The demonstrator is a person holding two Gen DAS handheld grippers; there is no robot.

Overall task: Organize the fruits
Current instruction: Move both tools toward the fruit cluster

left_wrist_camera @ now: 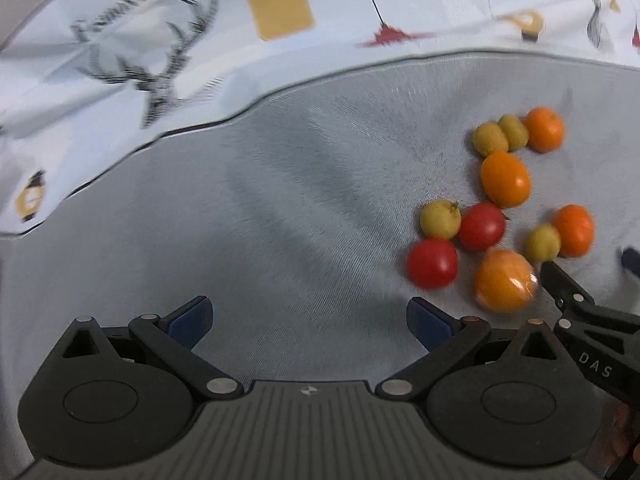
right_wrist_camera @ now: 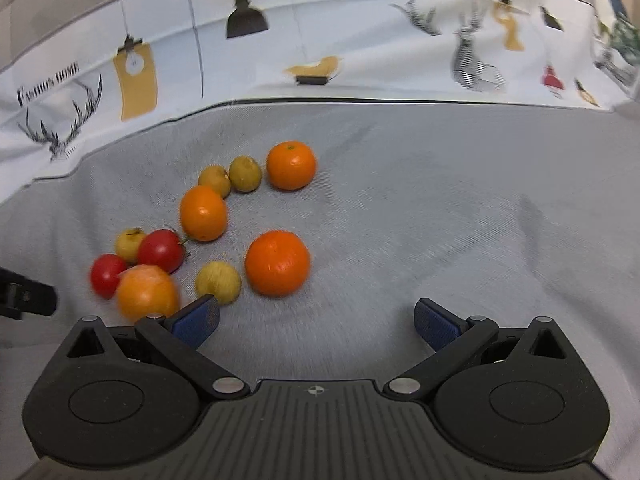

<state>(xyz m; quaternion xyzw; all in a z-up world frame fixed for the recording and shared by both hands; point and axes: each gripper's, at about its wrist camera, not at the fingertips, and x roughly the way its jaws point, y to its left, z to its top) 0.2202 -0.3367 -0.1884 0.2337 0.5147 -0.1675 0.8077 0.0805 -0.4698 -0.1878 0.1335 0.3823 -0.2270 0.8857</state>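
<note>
Several fruits lie loose on a grey mat (right_wrist_camera: 400, 208): oranges such as the nearest one (right_wrist_camera: 277, 263) and the far one (right_wrist_camera: 291, 165), two red tomatoes (right_wrist_camera: 161, 250) (right_wrist_camera: 106, 274), and small yellow-green fruits (right_wrist_camera: 218, 282). The same cluster shows in the left wrist view, with an orange (left_wrist_camera: 505, 280), a tomato (left_wrist_camera: 432, 263) and a yellow fruit (left_wrist_camera: 440, 219). My left gripper (left_wrist_camera: 310, 320) is open and empty, left of the cluster. My right gripper (right_wrist_camera: 316, 320) is open and empty, just in front of the fruits; its left finger is close to a yellow fruit.
The grey mat (left_wrist_camera: 240, 200) lies on a white patterned tablecloth (right_wrist_camera: 360, 40) with deer and lamp prints. The right gripper's finger (left_wrist_camera: 560, 284) shows at the right of the left wrist view, next to the orange. Part of the left gripper (right_wrist_camera: 24, 292) shows at the right wrist view's left edge.
</note>
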